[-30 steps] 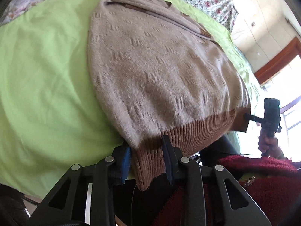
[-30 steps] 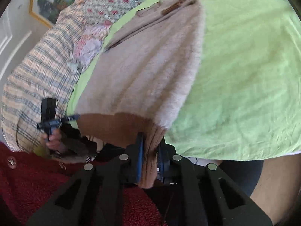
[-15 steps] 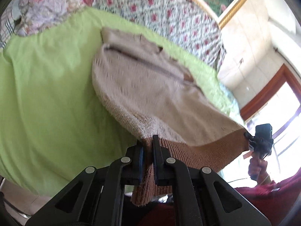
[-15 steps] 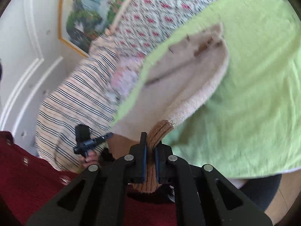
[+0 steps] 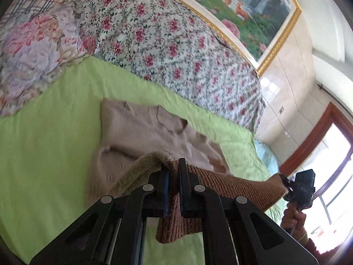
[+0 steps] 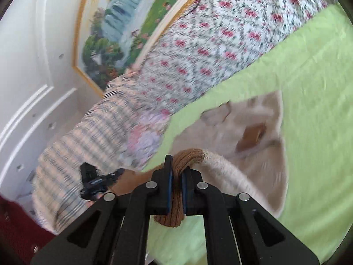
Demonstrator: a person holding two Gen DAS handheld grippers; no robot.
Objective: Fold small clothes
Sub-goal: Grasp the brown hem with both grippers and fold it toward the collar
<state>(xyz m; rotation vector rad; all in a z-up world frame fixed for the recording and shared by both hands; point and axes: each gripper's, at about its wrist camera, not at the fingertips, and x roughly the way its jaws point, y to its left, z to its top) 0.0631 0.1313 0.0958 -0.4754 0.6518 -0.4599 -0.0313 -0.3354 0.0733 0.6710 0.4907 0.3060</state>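
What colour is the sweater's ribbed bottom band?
The ribbed band is reddish brown, darker than the beige body; clearest in the left wrist view.

From each wrist we look forward along the fingers, angled down, close over the green sheet (image 5: 55,145); both views share the beige sweater (image 5: 143,132) and the framed painting (image 6: 123,28).

- Fuzzy beige knitted sweater (image 5: 141,130) with a brown ribbed hem (image 5: 231,185)
- Plain lime-green bed sheet (image 5: 44,154)
- White quilt with small red flowers (image 5: 167,44)
- Striped plaid blanket (image 6: 83,145)
- Gold-framed landscape painting (image 5: 249,2)
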